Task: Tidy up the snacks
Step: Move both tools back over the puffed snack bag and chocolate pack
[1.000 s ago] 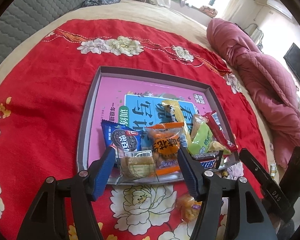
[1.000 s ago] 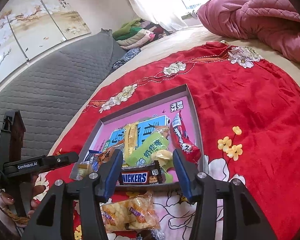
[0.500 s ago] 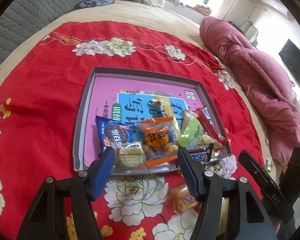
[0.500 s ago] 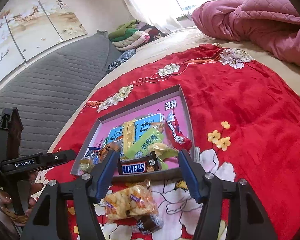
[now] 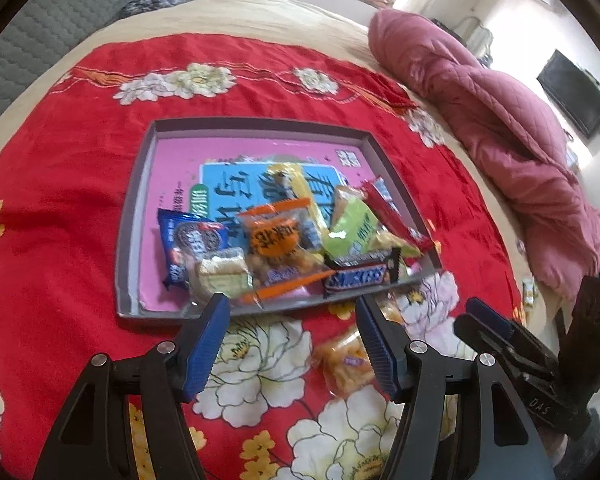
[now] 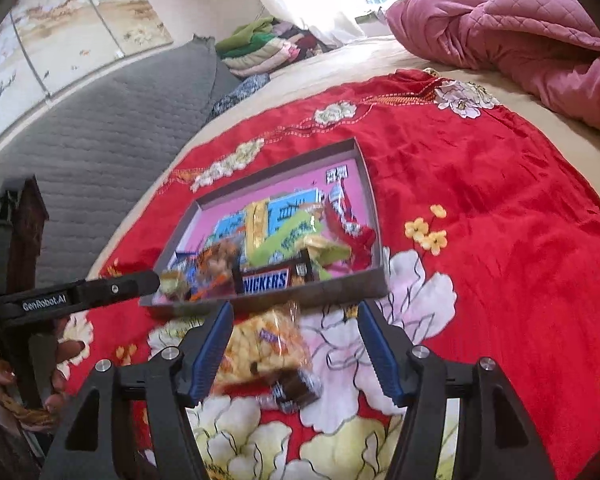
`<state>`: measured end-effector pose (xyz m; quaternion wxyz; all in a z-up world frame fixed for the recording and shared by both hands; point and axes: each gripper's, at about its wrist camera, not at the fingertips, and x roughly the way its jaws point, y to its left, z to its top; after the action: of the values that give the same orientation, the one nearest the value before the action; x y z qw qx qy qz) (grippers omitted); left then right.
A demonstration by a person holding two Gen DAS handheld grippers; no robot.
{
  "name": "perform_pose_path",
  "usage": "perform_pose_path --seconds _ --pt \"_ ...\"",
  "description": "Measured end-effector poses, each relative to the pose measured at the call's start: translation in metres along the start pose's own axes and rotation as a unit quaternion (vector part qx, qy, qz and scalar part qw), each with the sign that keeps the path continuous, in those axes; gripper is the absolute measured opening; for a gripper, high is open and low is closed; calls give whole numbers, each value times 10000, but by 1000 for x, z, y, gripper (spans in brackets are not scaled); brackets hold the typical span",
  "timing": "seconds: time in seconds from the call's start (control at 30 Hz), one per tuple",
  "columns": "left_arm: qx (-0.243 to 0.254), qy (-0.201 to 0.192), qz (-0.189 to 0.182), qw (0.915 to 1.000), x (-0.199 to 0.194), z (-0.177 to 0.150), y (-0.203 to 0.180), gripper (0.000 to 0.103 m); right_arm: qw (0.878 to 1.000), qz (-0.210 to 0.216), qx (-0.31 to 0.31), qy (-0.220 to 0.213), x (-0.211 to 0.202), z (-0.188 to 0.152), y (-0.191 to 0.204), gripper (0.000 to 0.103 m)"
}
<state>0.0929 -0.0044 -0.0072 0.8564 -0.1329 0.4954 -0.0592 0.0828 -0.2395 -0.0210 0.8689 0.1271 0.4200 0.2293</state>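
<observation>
The right finger (image 5: 374, 344) of the left hand-held gripper partly hides a blurred yellow snack packet (image 5: 342, 362) on the cloth.

The red bedspread (image 5: 68, 168) is smooth woven cloth with a slight sheen and embroidered flowers. The shallow tray (image 5: 134, 216) looks like matt grey cardboard, lined with glossy pink printed paper. The Snickers bar (image 5: 360, 276), the Oreo packet (image 5: 188, 240) and the orange snack bag (image 5: 278, 244) are in shiny, crinkled plastic film. The pink quilt (image 6: 520, 32) is soft stitched cloth. The left tool (image 5: 292, 340) has matt black plastic arms, ribbed blue pads (image 5: 206, 344) and bright metal rivets.
</observation>
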Motion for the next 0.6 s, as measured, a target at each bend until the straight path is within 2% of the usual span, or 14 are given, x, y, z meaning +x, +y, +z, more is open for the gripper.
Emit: perform_pose_path --seconds 0.23,0.6 --pt "310 229 -102 9992 8 -8 -15 70 9982 -161 -460 362 3 -14 13 64" --pt "249 614 -324 9973 25 -18 -17 70 9956 -152 -642 668 8 -24 19 64"
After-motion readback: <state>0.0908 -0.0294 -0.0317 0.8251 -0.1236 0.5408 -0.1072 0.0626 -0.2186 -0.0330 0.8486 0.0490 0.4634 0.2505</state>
